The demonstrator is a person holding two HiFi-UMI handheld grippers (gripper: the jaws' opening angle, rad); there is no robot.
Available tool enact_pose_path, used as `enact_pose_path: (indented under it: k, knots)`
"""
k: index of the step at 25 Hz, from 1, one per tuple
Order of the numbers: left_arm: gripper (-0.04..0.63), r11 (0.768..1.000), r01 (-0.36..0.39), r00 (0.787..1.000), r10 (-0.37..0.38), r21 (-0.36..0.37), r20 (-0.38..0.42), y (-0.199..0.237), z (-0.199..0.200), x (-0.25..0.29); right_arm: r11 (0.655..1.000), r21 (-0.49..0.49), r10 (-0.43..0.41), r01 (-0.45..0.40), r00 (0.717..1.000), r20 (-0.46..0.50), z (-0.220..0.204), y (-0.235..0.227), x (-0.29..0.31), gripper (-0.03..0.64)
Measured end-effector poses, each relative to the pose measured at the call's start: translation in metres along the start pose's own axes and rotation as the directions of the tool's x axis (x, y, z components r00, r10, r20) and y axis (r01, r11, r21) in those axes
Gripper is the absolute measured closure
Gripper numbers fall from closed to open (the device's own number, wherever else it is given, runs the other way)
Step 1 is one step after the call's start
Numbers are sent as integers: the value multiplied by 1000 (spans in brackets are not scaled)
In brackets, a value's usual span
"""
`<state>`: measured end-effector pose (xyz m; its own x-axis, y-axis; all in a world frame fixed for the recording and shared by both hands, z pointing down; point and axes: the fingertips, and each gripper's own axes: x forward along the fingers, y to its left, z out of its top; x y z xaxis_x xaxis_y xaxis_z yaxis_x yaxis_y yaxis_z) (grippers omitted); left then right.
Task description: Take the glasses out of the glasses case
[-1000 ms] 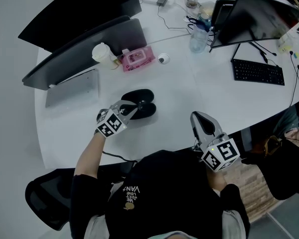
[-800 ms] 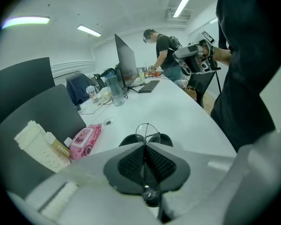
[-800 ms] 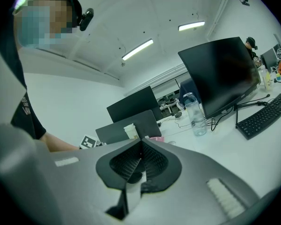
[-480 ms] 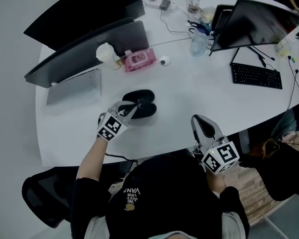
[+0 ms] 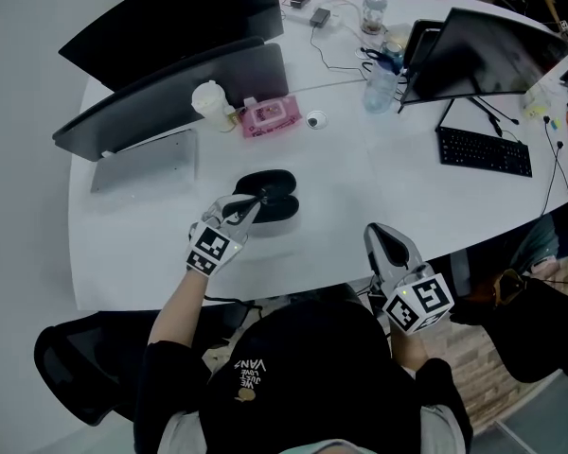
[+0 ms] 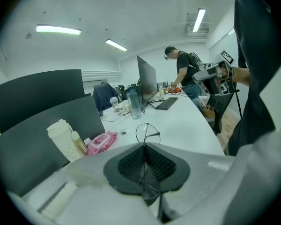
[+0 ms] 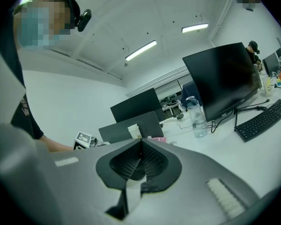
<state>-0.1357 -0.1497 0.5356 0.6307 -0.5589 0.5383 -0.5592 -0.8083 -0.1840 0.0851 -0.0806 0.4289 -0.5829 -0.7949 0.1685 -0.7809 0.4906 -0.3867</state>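
— Where are the glasses (image 6: 151, 135)?
— Pinched in my left tongs (image 5: 257, 199), right at the black glasses case (image 5: 279, 208) on the bench (image 5: 360, 173). My right tongs (image 5: 379, 234) are pressed together, empty, well right of that case.

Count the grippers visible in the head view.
2. The left gripper is at the black case, shut on the glasses; the right gripper is shut and empty, near the table edge.

Low in the frame my fingers (image 6: 129, 165) pinch the thin wire glasses (image 6: 147, 131), one round rim rising above them against the white worktop (image 6: 187, 125); a pink pack (image 6: 102, 142) lies centre-left.
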Motion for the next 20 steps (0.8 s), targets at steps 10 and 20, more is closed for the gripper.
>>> enact_pose_path:
  k: [10, 20]
  knots:
    - [586, 992, -80, 991, 90, -98, 102, -1, 31, -34, 1000, -20, 1, 0, 1000, 12, 3, 12, -11, 618]
    - [588, 980, -107, 966, 142, -165, 218, -12, 59, -73, 999, -37, -5, 5, 1000, 18, 5, 22, -25, 618]
